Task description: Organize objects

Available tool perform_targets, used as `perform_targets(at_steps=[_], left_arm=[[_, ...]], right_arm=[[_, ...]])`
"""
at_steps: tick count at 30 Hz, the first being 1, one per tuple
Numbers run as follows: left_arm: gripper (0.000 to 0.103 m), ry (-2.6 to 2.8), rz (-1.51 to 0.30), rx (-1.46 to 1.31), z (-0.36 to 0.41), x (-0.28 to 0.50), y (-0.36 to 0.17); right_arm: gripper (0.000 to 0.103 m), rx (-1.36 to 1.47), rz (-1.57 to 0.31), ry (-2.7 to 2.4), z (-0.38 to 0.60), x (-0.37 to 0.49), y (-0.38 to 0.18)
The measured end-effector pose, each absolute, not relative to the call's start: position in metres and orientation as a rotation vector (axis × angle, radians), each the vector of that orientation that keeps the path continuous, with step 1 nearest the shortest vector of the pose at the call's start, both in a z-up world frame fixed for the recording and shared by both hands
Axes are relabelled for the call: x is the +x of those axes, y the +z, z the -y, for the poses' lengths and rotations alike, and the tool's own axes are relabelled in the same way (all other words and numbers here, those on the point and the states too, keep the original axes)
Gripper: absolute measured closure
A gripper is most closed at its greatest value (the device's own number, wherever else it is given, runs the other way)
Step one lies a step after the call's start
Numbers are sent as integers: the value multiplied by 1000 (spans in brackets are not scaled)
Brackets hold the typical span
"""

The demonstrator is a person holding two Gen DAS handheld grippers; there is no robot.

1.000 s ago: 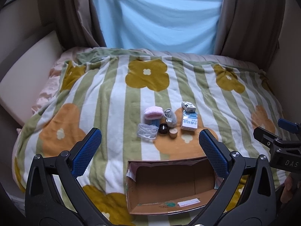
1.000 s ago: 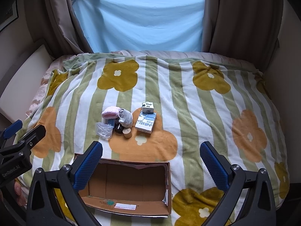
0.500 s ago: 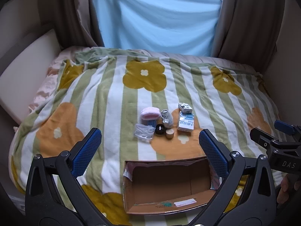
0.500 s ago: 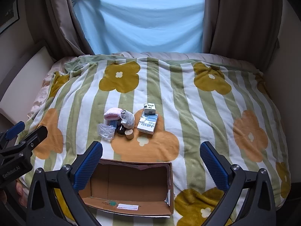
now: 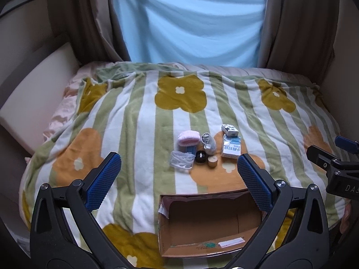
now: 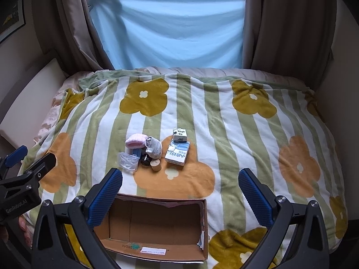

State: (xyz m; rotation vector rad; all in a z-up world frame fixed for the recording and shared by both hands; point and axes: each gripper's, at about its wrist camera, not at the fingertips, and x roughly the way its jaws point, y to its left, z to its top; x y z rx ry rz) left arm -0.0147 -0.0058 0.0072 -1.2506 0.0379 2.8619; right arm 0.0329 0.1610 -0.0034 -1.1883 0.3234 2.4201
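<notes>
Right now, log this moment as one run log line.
left gripper: open, empty | right gripper: open, empty | cardboard box: empty, near edge | small items: clustered on blanket beyond box | stage: nothing picked yet

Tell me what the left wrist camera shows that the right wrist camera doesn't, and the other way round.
Only the left wrist view shows the open left gripper from behind, plus the right gripper's black frame at its right edge. Only the right wrist view shows the open right gripper from behind, the left gripper's frame at its left edge, and fingertips of a hand below it. Both show the empty brown cardboard box on the striped flower blanket, and beyond it the pink rolled cloth, grey rolled sock, clear plastic case and blue-and-white carton.
</notes>
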Motion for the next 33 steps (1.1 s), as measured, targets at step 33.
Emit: perform_targets(at_steps=[33], left_arm=[[0,2696,33,-1337,38,-60,-14]], right_arm=[[0,-1267,-324,2390,-190,-1,-20]])
